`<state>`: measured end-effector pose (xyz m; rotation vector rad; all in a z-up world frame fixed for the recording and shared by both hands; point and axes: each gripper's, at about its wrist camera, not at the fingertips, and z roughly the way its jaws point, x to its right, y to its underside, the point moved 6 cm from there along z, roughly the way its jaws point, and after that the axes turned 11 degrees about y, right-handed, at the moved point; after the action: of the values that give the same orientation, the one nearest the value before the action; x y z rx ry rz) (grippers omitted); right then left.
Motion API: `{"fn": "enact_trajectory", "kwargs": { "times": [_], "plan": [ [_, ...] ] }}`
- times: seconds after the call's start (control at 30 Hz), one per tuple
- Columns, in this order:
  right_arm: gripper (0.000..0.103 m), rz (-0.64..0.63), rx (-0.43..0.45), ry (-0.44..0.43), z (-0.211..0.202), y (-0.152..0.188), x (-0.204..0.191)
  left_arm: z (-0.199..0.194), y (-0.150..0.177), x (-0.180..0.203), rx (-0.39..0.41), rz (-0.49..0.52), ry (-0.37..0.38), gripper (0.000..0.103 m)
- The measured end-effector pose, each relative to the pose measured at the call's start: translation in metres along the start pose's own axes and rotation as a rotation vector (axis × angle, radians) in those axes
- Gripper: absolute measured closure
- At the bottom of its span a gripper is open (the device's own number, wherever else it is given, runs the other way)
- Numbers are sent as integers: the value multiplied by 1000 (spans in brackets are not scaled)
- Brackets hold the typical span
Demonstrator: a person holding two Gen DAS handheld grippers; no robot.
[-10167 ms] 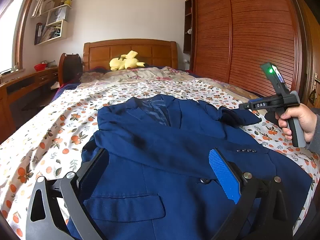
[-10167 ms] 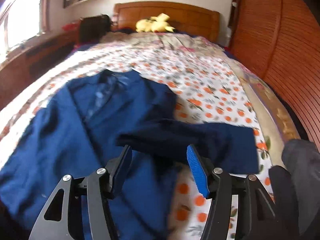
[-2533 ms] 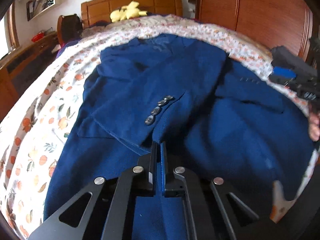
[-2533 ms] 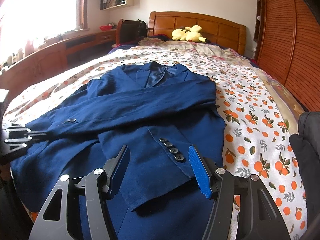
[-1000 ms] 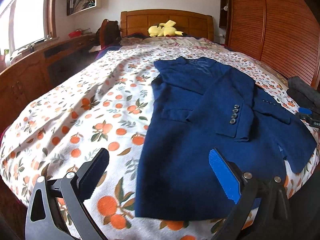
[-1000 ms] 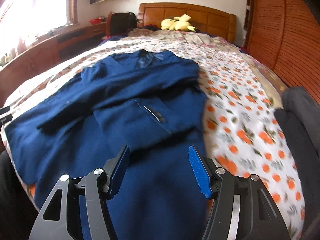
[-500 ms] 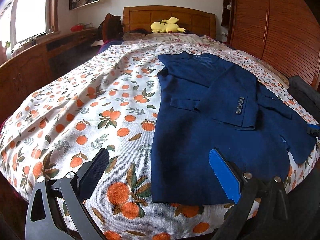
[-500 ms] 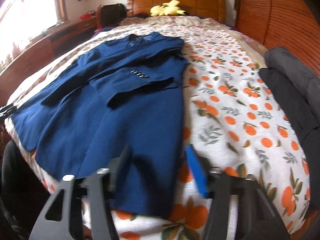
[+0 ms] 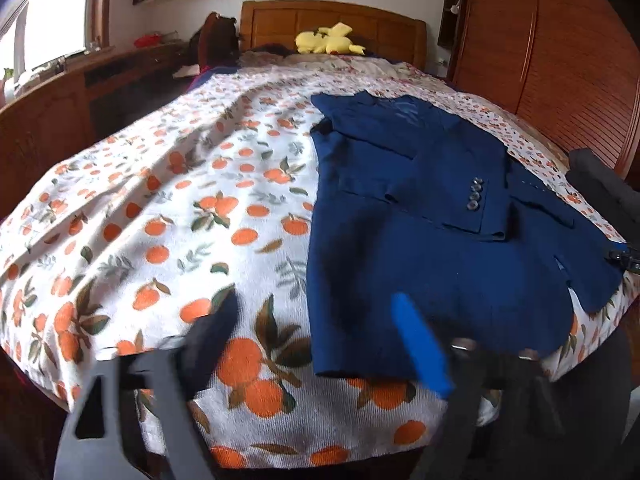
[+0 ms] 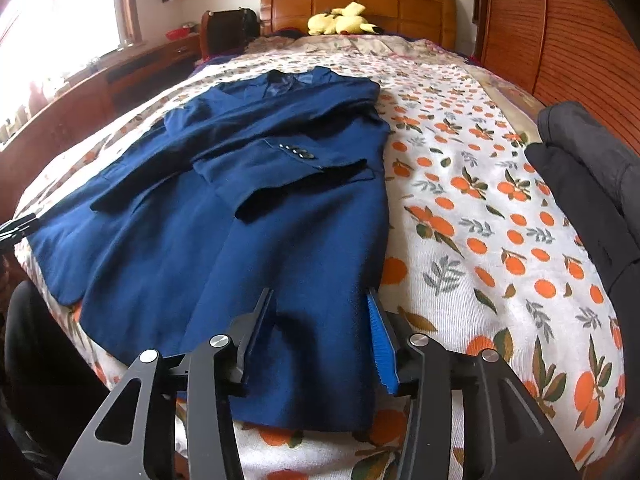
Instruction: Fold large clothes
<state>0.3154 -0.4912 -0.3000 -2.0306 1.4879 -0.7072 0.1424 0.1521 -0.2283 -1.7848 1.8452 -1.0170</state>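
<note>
Orange-print bedspread [image 10: 500, 208] carried the navy blazer [image 10: 256, 208], collar toward upper frame. Right gripper [image 10: 320, 320], jaws opening, straddled its lower-right hem corner; left gripper [image 9: 316, 340], jaws closing, empty, bracketed the lower-left corner.

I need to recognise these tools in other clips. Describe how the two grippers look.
Both match: the left gripper and right gripper have black metal linkage arms with triangular cut-outs and silver pivot bolts. Each carries one black finger pad and one bright blue ribbed pad. No cables or markings show.

navy blue jacket [image 10: 248, 216] on white bedsheet [image 9: 160, 208] printed with oranges; yellow plush toy [image 10: 344, 14].
</note>
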Motion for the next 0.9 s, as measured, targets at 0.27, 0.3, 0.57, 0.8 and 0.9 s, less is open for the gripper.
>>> {"fn": "enact_trajectory", "kwargs": {
  "times": [0.27,0.3,0.57,0.8,0.9],
  "plan": [
    [53,9,-12,7,5,11,3,3,8,3,-7,12,8,49],
    [52,7,-13,7,6,10,2,3,9,3,-7,13,5,49],
    [55,14,-12,6,5,8,-2,3,8,7,-13,22,4,55],
    [62,3,3,10,4,9,-3,3,14,14,-12,34,21,62],
    [63,7,-1,-1,6,10,-1,6,15,12,-15,25,30,61]
  ]
}}
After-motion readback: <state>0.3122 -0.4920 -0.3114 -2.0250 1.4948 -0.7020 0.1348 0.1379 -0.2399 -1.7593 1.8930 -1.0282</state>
